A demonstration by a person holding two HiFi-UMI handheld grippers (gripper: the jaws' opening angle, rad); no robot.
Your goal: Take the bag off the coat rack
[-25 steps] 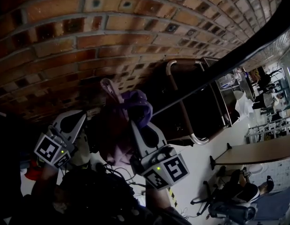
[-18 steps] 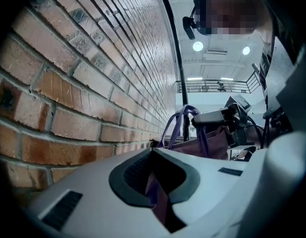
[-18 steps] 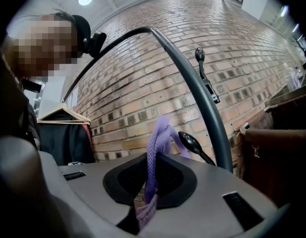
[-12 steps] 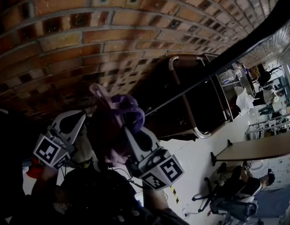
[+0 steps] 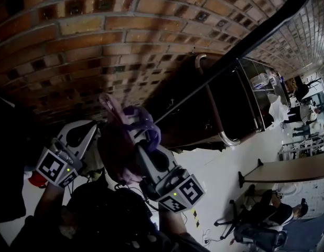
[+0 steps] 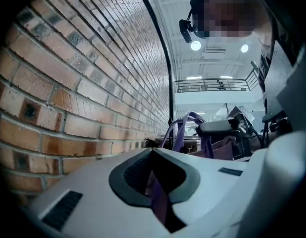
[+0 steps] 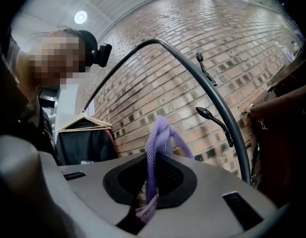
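The purple-handled bag (image 5: 116,154) hangs between my two grippers in front of the brick wall. My right gripper (image 5: 140,147) is shut on a purple webbing strap (image 7: 154,152), whose loop rises above the jaws apart from the rack's hook (image 7: 212,117). My left gripper (image 5: 94,135) is shut on another purple strap (image 6: 160,202). The left gripper view shows the bag's handles (image 6: 187,125) ahead, with the right gripper (image 6: 220,128) on them. The coat rack's black curved pole (image 5: 246,42) slants from the upper right down toward the straps.
The brick wall (image 5: 99,41) is close behind. A dark brown bench with a metal tube frame (image 5: 217,114) stands to the right. A dark garment on a wooden hanger (image 7: 83,133) hangs at the left. Tables, chairs and people are at the far right (image 5: 288,167).
Both grippers keep their hold. The straps and the right gripper have drifted a little to the left and down, and the head view has tilted so more of the pole shows.
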